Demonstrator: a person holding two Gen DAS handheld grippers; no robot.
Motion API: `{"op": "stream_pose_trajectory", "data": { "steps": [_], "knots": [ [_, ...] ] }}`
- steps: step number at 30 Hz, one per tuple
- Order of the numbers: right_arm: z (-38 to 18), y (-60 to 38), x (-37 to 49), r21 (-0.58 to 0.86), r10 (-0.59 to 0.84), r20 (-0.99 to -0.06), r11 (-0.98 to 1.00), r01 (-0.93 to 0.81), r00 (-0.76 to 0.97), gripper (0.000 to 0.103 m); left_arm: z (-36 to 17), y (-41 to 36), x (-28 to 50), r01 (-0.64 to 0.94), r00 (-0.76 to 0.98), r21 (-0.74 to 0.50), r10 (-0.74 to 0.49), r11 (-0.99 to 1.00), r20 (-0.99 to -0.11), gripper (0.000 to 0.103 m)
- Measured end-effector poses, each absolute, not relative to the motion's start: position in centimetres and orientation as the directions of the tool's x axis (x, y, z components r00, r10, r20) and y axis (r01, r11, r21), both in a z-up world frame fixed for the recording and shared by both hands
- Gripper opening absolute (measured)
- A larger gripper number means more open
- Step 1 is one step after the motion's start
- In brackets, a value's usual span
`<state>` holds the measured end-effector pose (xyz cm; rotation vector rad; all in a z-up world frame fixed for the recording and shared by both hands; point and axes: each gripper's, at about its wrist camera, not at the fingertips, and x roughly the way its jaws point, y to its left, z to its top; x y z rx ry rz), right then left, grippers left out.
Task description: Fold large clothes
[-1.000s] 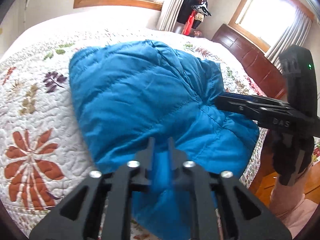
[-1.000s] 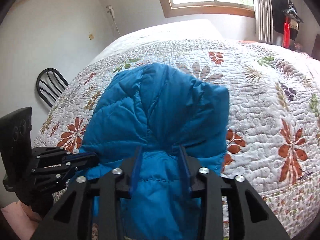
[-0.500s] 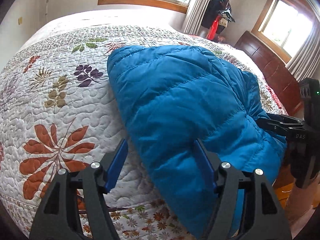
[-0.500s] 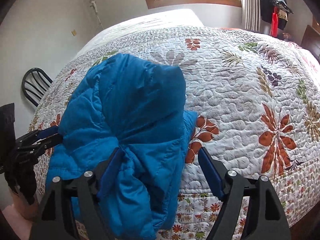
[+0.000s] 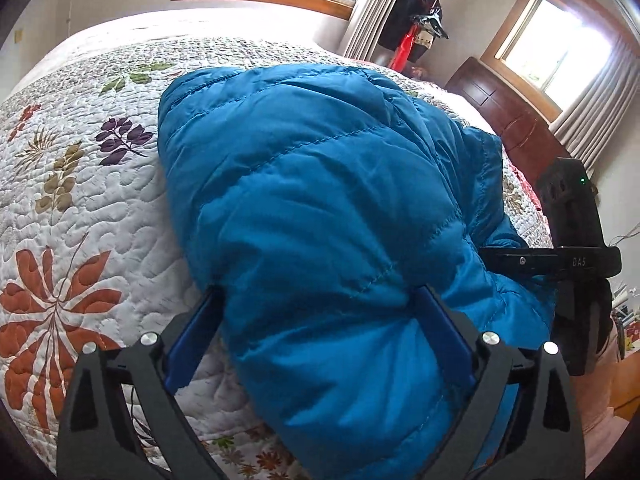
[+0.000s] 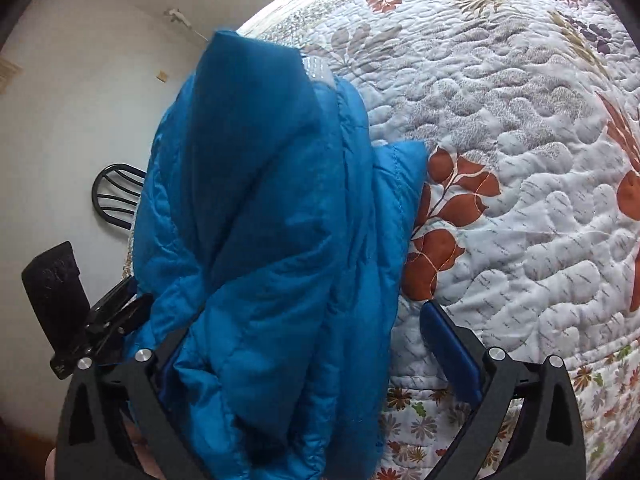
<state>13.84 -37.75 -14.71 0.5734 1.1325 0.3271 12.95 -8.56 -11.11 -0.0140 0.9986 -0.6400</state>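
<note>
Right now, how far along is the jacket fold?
Done: the blue puffer jacket lies bundled in layers at the edge of the quilt. In hand: left gripper and right gripper are opening, with fabric between the jaws, unpinched. Left: its lower end overhangs the edge; the bundle needs tidying.

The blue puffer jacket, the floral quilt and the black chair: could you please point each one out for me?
Blue puffer jacket (image 5: 320, 200), left wrist view, on its quilted middle panel.
Floral quilt (image 6: 520, 128), right wrist view, on a bare white stitched patch.
Black chair (image 6: 114, 192), right wrist view, on its slatted backrest.
</note>
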Motion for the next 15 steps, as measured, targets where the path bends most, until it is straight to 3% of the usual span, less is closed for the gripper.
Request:
{"op": "stream_pose_trajectory", "data": {
  "steps": [5, 13, 15],
  "knots": [
    [-14.7, -37.6, 13.7, 0.591, 0.534, -0.741, 0.806, 0.018, 0.407, 0.1, -11.0, -7.7, 12.9, 0.482, 0.345, -0.316, -0.509, 0.817, -0.789, 0.094],
    [-15.5, -38.1, 14.1, 0.622, 0.572, -0.704, 0.782, -0.022, 0.422, 0.099, -12.8, -6.7, 14.2, 0.424, 0.249, -0.474, -0.603, 0.772, -0.758, 0.096],
    [-15.7, -38.1, 13.8, 0.663, 0.619, -0.663, 0.746, -0.053, 0.422, 0.086, -12.7, -7.1, 14.1, 0.426, 0.255, -0.475, -0.606, 0.77, -0.754, 0.095]
  ]
}}
